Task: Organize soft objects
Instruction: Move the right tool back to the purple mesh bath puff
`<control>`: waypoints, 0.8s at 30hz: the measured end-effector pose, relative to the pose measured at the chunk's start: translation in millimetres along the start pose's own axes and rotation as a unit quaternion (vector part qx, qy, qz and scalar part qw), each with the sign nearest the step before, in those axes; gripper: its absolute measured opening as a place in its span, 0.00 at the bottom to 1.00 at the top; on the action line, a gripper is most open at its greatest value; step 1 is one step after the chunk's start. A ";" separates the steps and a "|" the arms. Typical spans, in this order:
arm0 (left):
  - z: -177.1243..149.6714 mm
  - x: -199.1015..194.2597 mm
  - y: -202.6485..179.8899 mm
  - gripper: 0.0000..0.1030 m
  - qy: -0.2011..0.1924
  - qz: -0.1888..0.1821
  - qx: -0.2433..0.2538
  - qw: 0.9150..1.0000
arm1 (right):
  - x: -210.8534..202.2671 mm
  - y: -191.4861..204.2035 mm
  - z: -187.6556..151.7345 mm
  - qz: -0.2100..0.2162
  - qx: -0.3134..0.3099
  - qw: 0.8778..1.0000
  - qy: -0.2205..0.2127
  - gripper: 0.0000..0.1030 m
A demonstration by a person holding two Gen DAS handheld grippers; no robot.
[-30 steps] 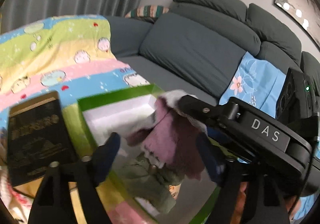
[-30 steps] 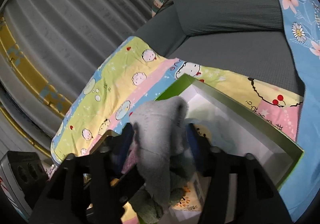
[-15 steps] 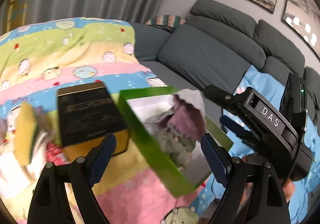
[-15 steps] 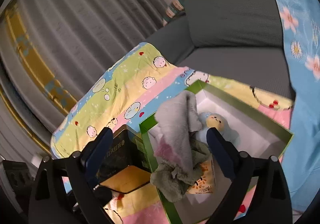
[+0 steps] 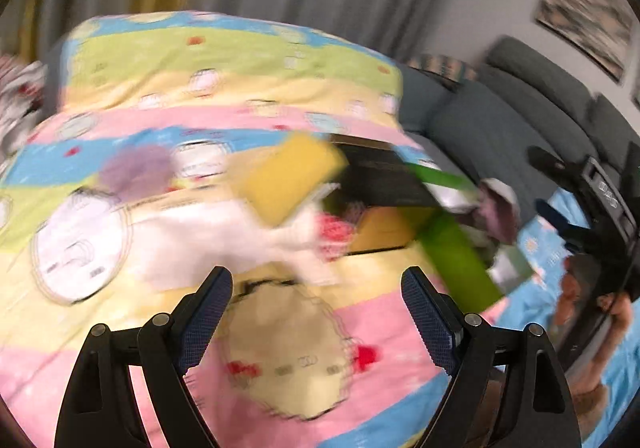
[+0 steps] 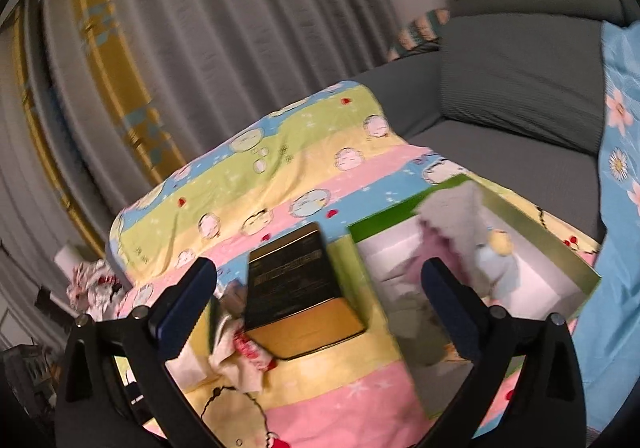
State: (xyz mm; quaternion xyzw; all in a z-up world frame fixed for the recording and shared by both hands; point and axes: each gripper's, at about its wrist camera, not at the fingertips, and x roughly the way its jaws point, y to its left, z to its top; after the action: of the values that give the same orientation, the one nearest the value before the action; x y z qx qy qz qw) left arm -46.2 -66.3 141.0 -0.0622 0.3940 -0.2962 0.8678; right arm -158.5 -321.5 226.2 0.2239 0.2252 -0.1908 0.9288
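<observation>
**Loose soft items left of the box; both grippers empty**

Swung leftward since a second ago, the left wrist view is now centred on the loose pile where it earlier looked into the green box (image 5: 456,248); the grey-and-pink cloth (image 6: 448,232), earlier clamped in the right gripper (image 6: 320,300), is now seen lying in that box.

- Purple soft piece (image 5: 136,172): lies on the striped cartoon blanket (image 5: 240,60), far left and ahead of the left gripper (image 5: 316,300). Blurred.
- White-and-red cloth (image 5: 248,236): spread just ahead of the left gripper, long axis running left to right across the fingers' line.
- Yellow sponge-like block (image 5: 288,180): just beyond the cloth, tilted, beside the black-and-gold box (image 6: 296,288).
- Left gripper: jaws wide apart, nothing between them.
- Right gripper: jaws opening, nothing between them; the green box is crossed by its right finger.

Judgement: the left hand is the nearer to the remaining pile; the white-and-red cloth seems likeliest to be taken next.
</observation>
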 end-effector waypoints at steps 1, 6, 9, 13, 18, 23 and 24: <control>-3.3 -4.5 13.7 0.84 -0.004 0.010 -0.016 1.000 | -0.2 7.7 -2.4 0.002 -0.008 1.000 0.001 0.99; -18.6 -22.3 75.6 0.84 -0.023 0.033 -0.083 0.996 | 9.7 48.4 -19.0 0.034 -0.050 0.998 0.022 0.99; -25.1 -30.4 107.3 0.85 -0.038 0.046 -0.127 0.990 | 18.4 76.3 -33.3 0.058 -0.081 0.994 0.044 0.99; -28.3 -36.6 140.4 0.96 -0.042 0.081 -0.171 0.981 | 37.6 117.8 -59.1 0.090 -0.131 0.983 0.092 0.99; -29.9 -53.5 167.2 0.96 -0.058 0.120 -0.194 0.972 | 83.5 178.2 -80.8 0.130 -0.151 0.965 0.169 0.99; -32.7 -58.7 183.8 0.96 -0.049 0.172 -0.200 0.963 | 143.9 240.0 -95.1 0.162 -0.127 0.944 0.258 0.99; -33.1 -58.8 185.9 0.96 -0.048 0.177 -0.202 0.962 | 161.8 253.8 -99.3 0.156 -0.126 0.940 0.277 0.99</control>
State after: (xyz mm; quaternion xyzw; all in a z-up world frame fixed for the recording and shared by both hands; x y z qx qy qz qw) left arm -13.8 122.8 93.0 -0.1796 0.4080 -0.0484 0.8939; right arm 57.6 -102.8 149.1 0.1812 0.4582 0.0561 0.8684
